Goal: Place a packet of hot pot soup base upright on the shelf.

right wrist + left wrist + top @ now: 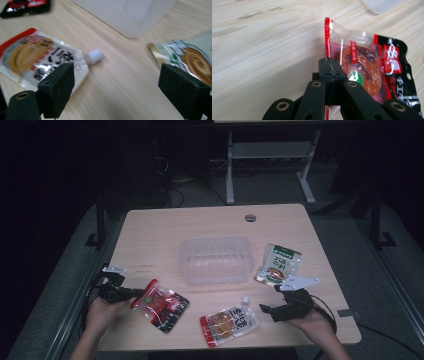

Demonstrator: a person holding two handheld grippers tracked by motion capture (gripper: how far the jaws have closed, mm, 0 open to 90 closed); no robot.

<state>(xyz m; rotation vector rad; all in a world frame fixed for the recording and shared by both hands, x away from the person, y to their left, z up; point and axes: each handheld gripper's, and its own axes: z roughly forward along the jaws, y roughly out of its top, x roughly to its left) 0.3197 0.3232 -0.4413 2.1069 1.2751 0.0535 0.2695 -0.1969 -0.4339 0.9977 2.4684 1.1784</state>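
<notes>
- Left gripper [329, 72] clamped on red pouch [161, 304] edge, left of tub [216, 260].
- Right gripper [117, 87] fingers apart, empty, near spout pouch [37, 60].
- Next, likely: lift red pouch into tub.

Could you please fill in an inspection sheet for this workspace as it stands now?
Surface: light wooden table, round grommet near far edge.
Job's things: red-and-black snack pouch, one edge pinched; clear plastic tub at centre; red-and-white spouted pouch lying flat; green-and-white pouch right of tub.
Clutter: nothing seen.
Grippers: left gripper shut on the red-and-black pouch's sealed edge; right gripper open above the table, between spouted and green pouches.
Cables: black cable trails off right.
Surroundings: dark room, white desk frame beyond.
</notes>
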